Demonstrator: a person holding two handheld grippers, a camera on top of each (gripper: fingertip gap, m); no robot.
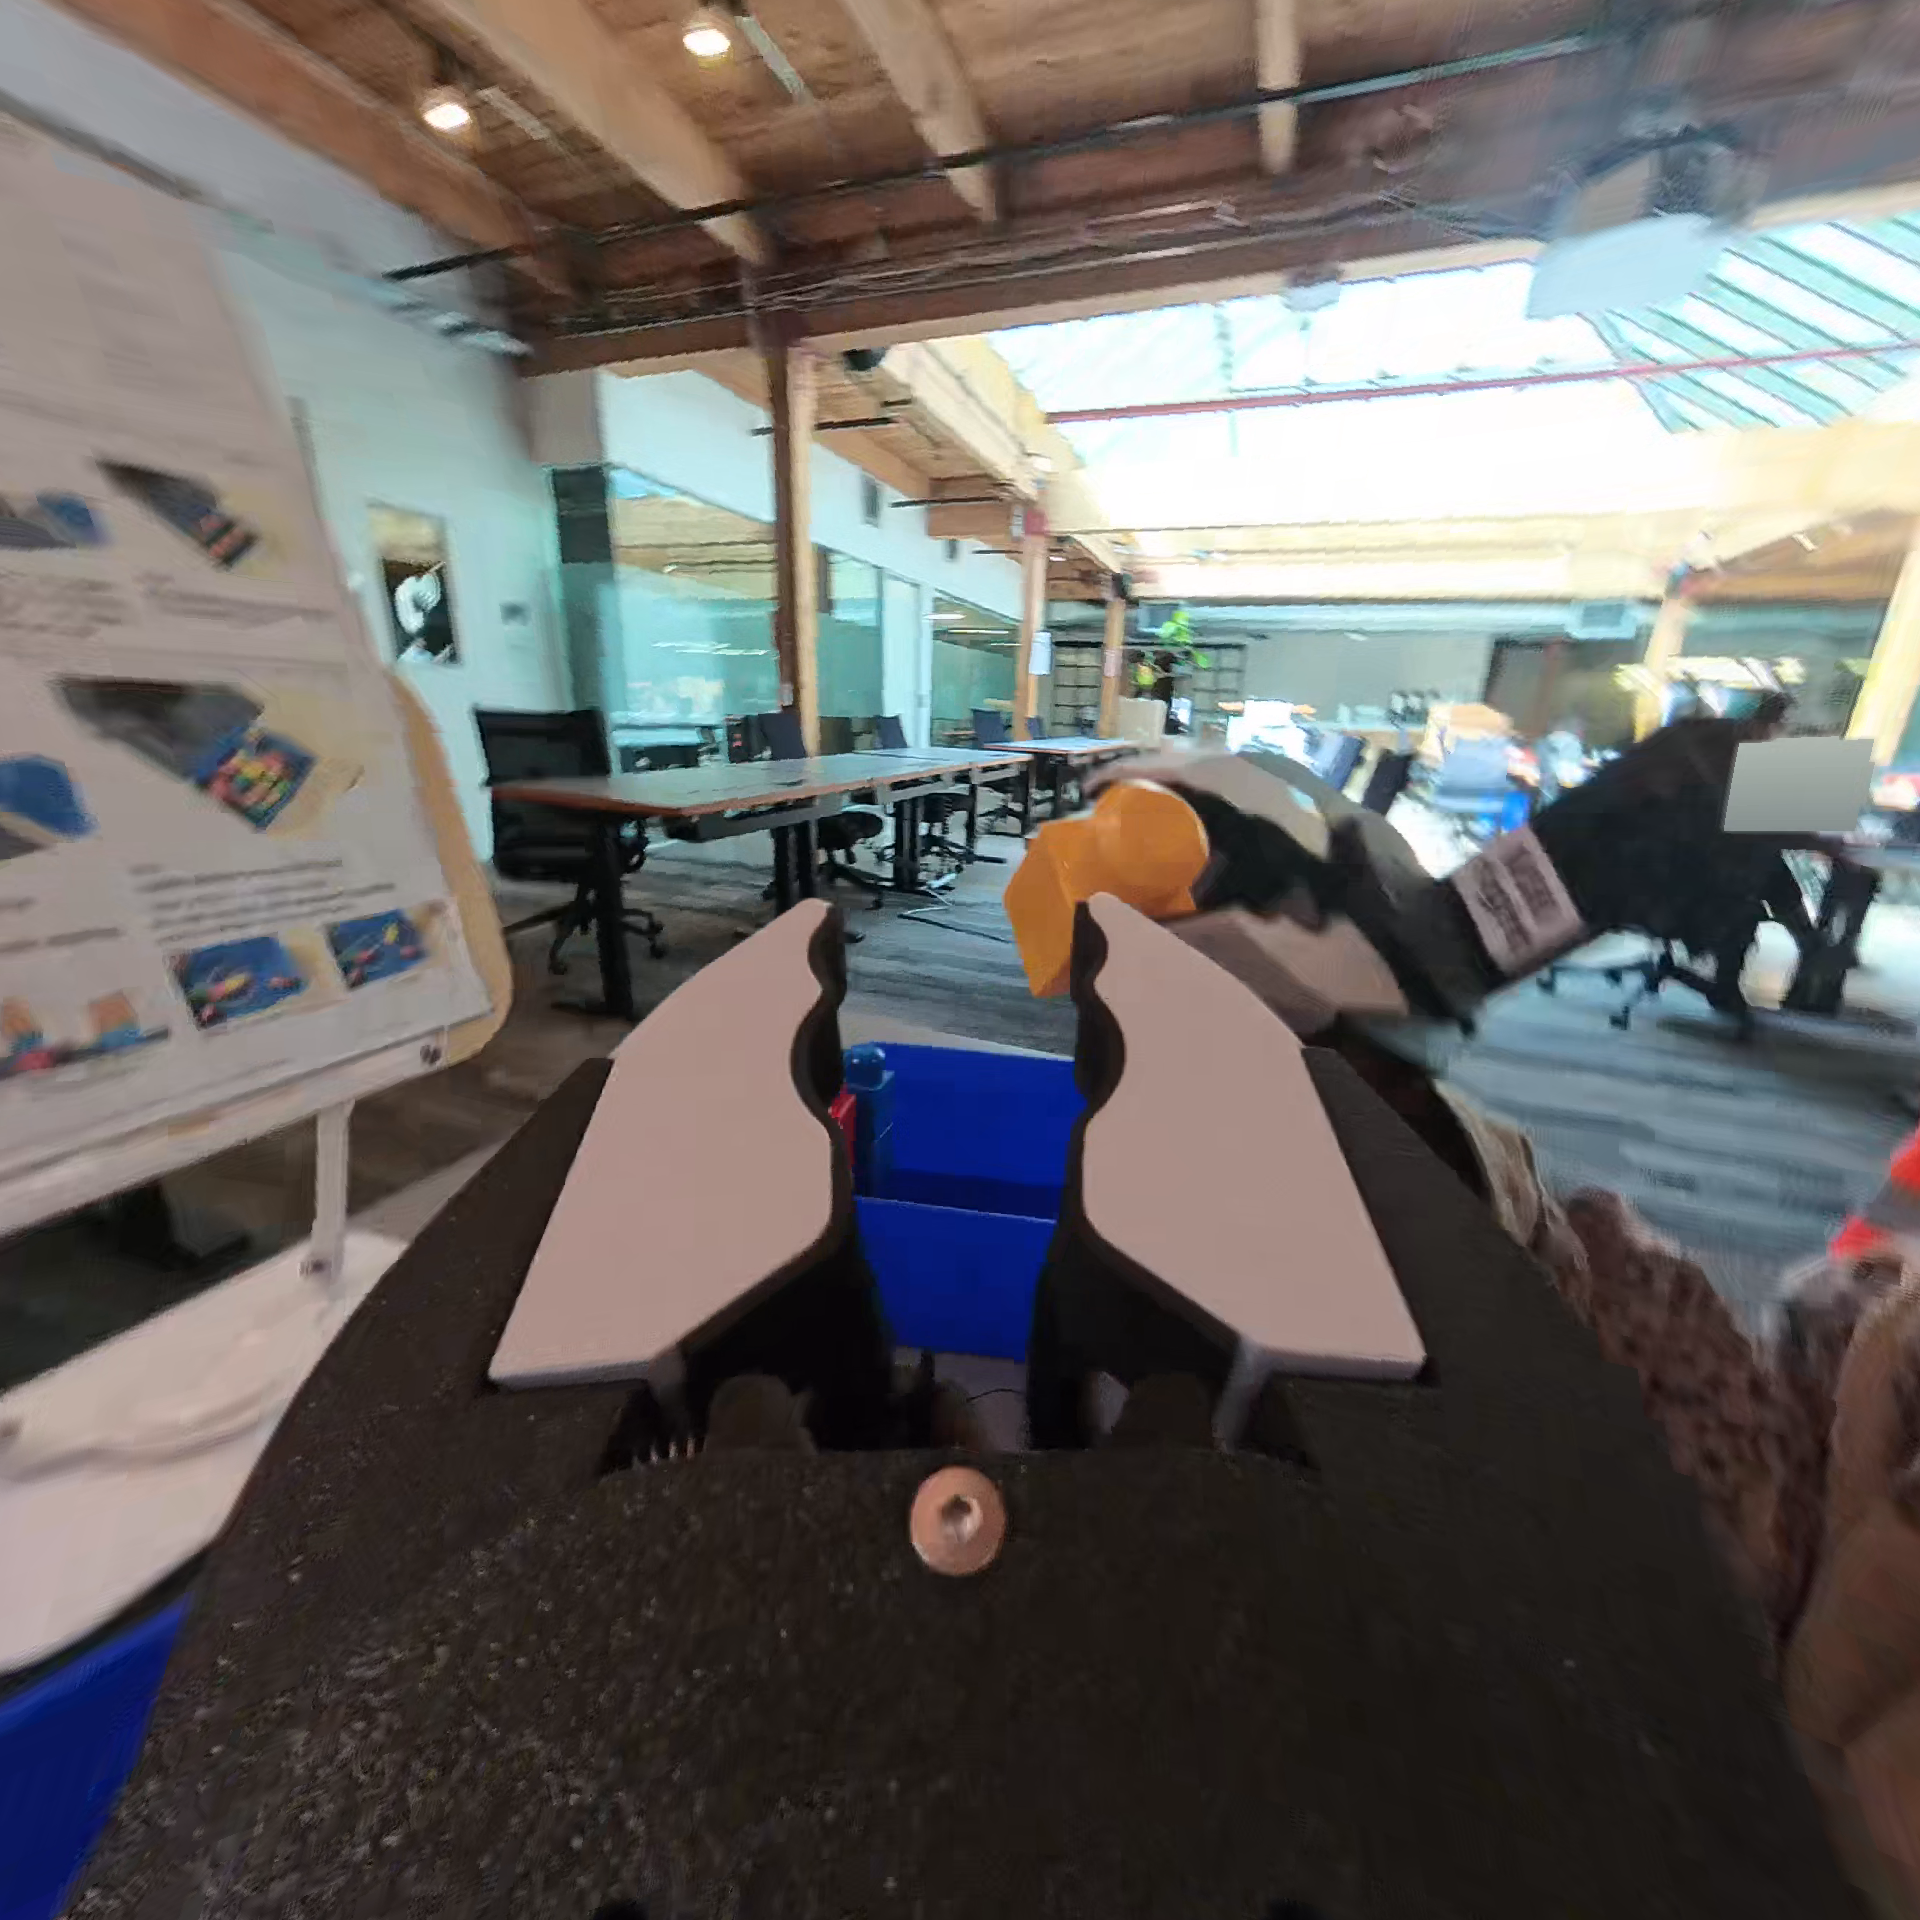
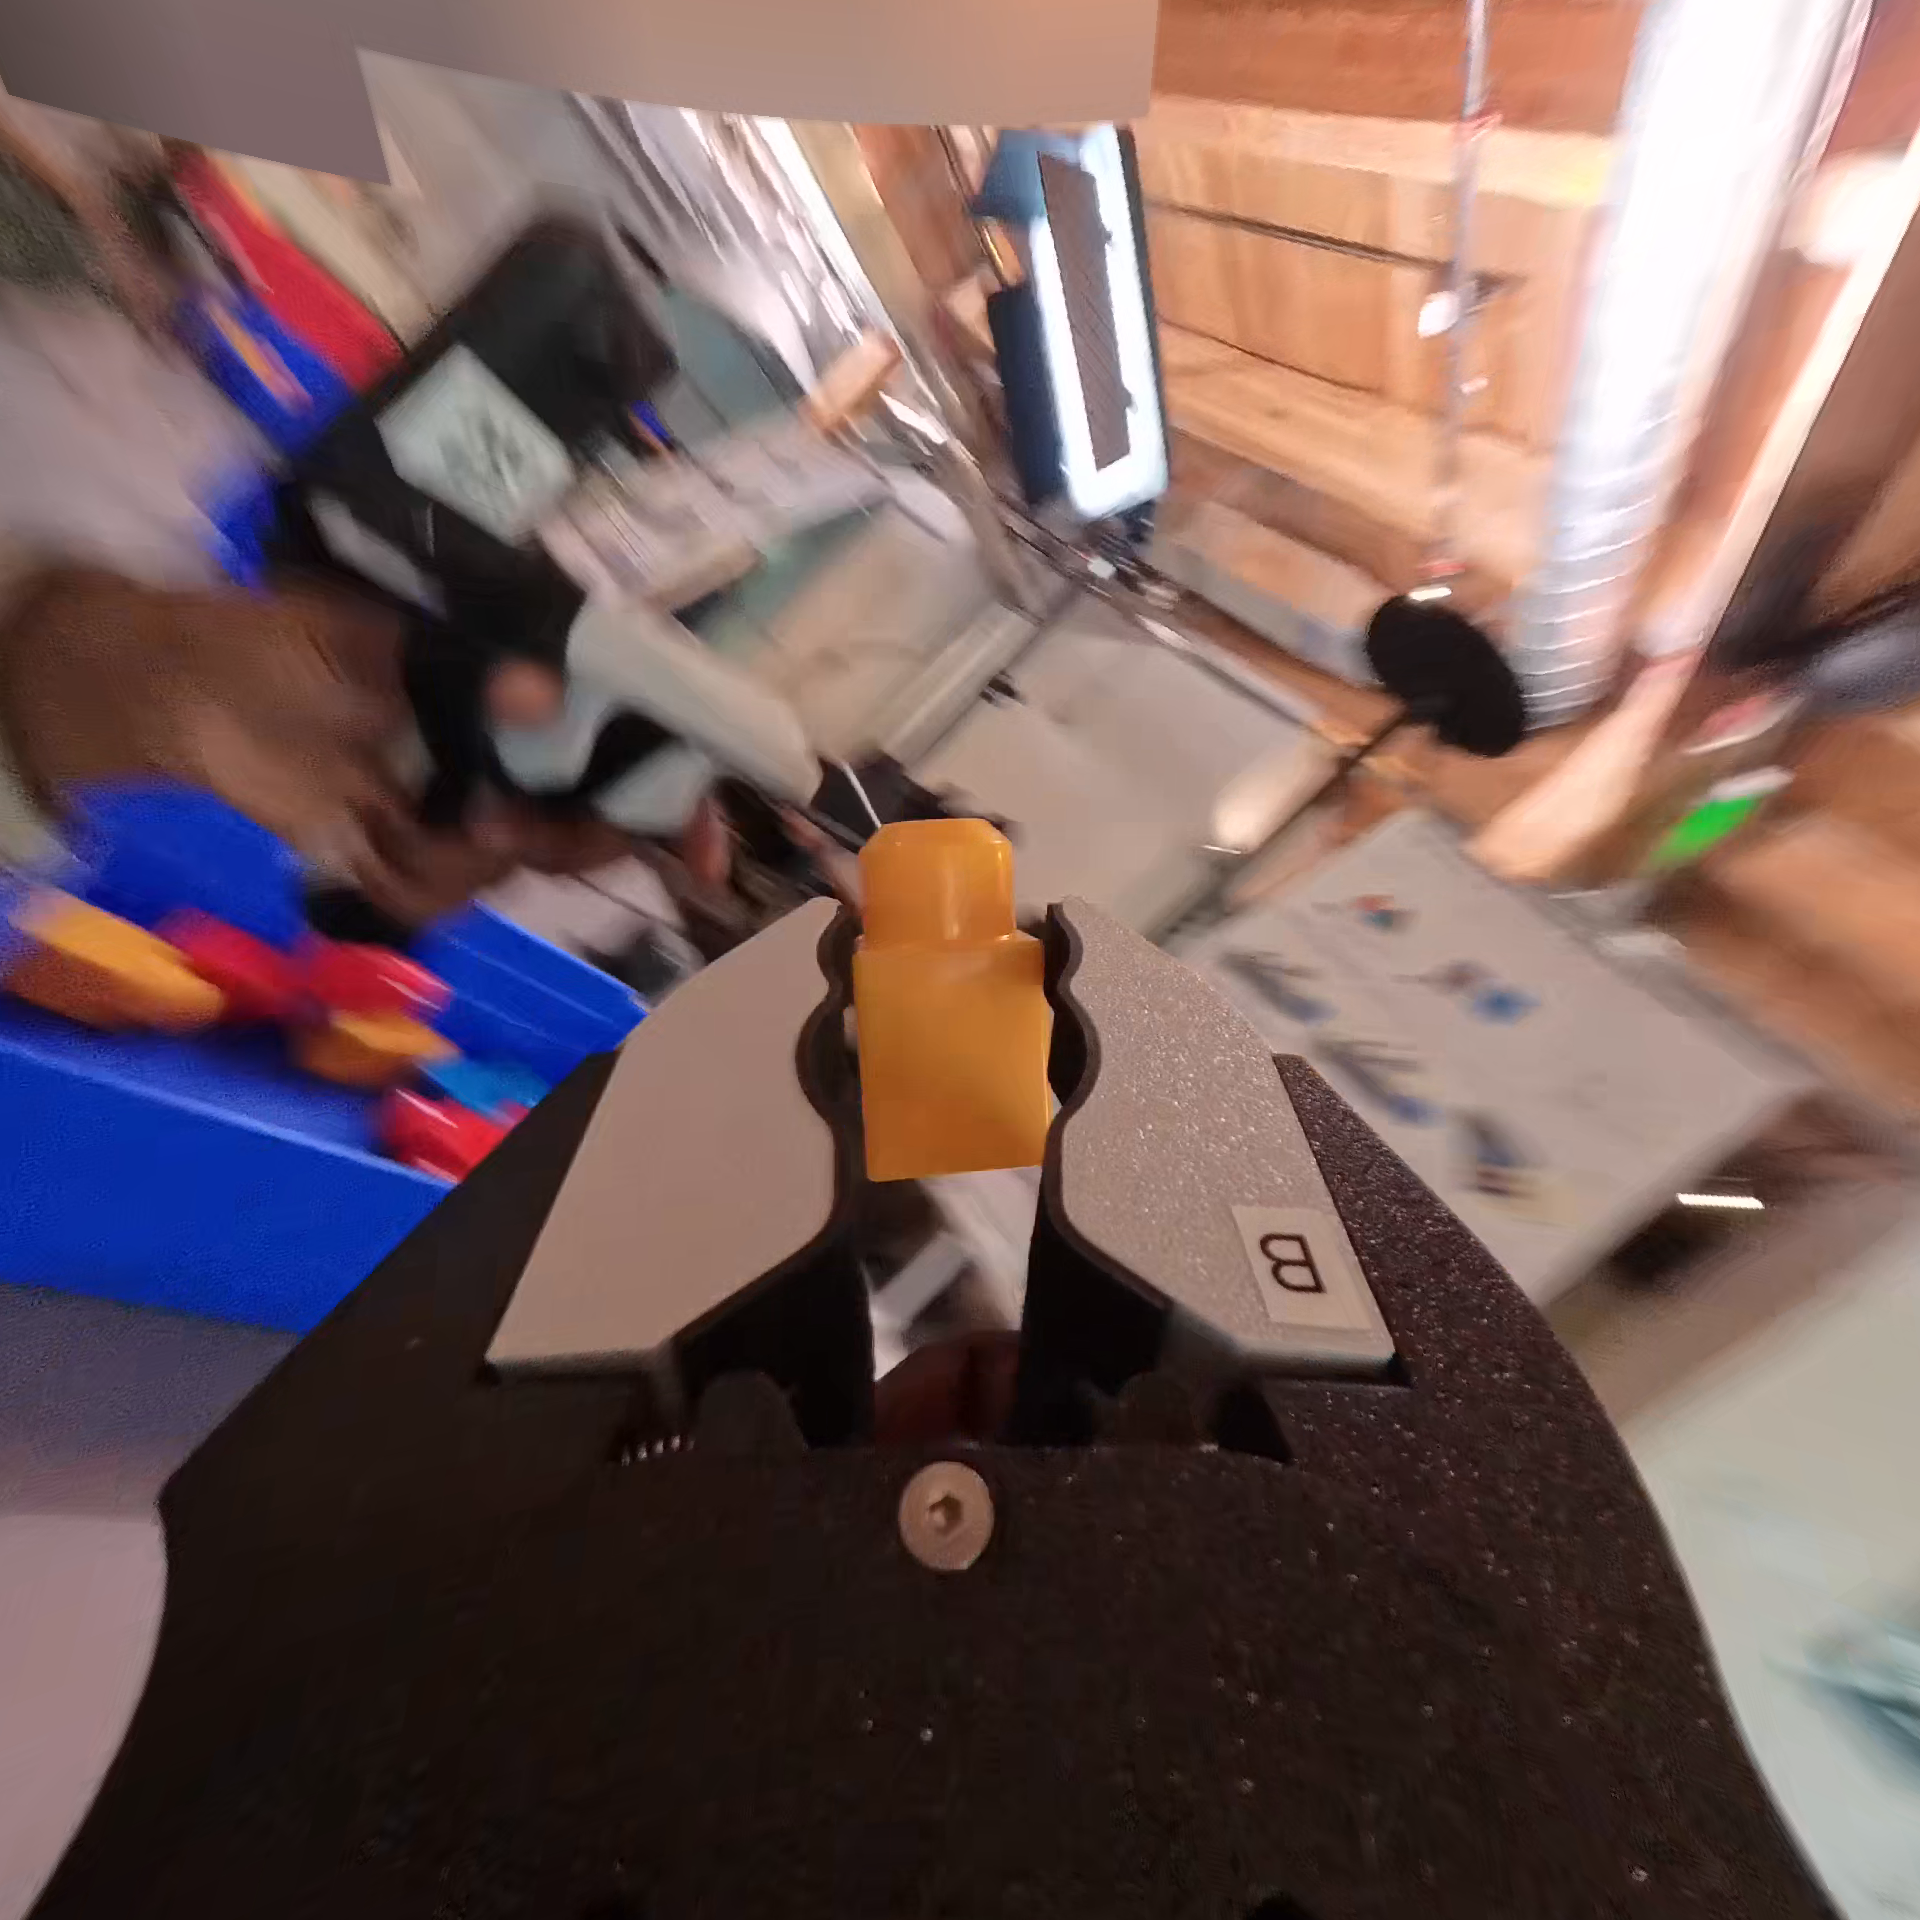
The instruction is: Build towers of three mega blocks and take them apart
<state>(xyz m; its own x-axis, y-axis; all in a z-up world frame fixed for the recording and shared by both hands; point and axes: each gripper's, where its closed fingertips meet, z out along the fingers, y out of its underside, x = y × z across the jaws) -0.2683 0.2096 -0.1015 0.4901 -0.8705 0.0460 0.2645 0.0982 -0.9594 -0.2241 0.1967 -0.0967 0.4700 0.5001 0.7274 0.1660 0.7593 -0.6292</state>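
1. The right gripper (image 2: 943, 1023) has its jaws clamped on a single-stud orange plastic mega block (image 2: 948, 1049), pressing the two flat side walls of its square body.
2. In the right wrist view the block's long axis runs straight forward along the fingers, its round stud pointing away from the camera past the fingertips and its open base facing back toward the gripper body.
3. The block is smooth and glossy, a boxy lower part topped by a narrower cylindrical stud; the fingers (image 2: 1174, 1132) are matte grey plates with wavy black inner edges, set in a coarse, grainy black body.
4. In the left wrist view the same orange block (image 1: 1107, 878) is held up in the air, just beyond and to the right of the left gripper (image 1: 951, 940), with its stud tilted up and to the right.
5. The left gripper's jaws stand apart with nothing between them.
6. Through that gap shows a blue plastic bin (image 1: 961, 1195) with straight walls; a blue block and a red one stand against its left wall.
7. In the right wrist view, heavily blurred, the blue bin (image 2: 187, 1174) lies to the left, holding red, orange and blue blocks (image 2: 270, 997).
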